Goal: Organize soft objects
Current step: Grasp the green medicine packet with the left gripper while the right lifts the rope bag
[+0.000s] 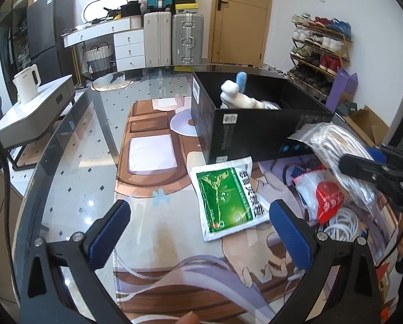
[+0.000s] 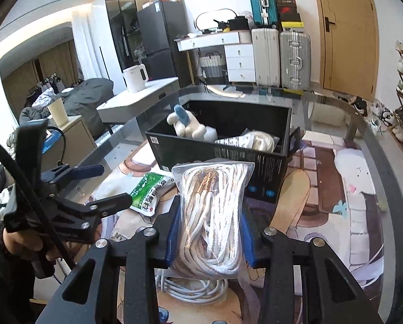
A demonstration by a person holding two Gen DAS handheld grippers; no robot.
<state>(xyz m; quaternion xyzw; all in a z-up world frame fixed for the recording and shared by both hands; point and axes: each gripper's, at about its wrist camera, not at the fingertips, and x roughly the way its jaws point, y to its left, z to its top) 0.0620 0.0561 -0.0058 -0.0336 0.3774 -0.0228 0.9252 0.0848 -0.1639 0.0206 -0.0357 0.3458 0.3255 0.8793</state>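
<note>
A clear bag of white rope (image 2: pixel 212 210) hangs above the mat, with my right gripper (image 2: pixel 210 224) shut on it; its blue pads press on both sides. In the left wrist view that bag (image 1: pixel 333 140) is near the black box's front corner, held by the right gripper (image 1: pixel 360 159). The open black box (image 1: pixel 228 132) holds a white plush toy with a blue part (image 1: pixel 239 94) and another bagged rope (image 2: pixel 258 139). My left gripper (image 1: pixel 198 232) is open over the mat, just left of a green-and-white packet (image 1: pixel 225 199).
A red-and-white bag (image 1: pixel 320 194) and a loose white cable coil (image 1: pixel 341 224) lie on the printed mat (image 1: pixel 152 189) under the held bag. The glass table's curved edge (image 1: pixel 47 162) runs along the left. A white kettle (image 1: pixel 27 86) stands on a side unit beyond it.
</note>
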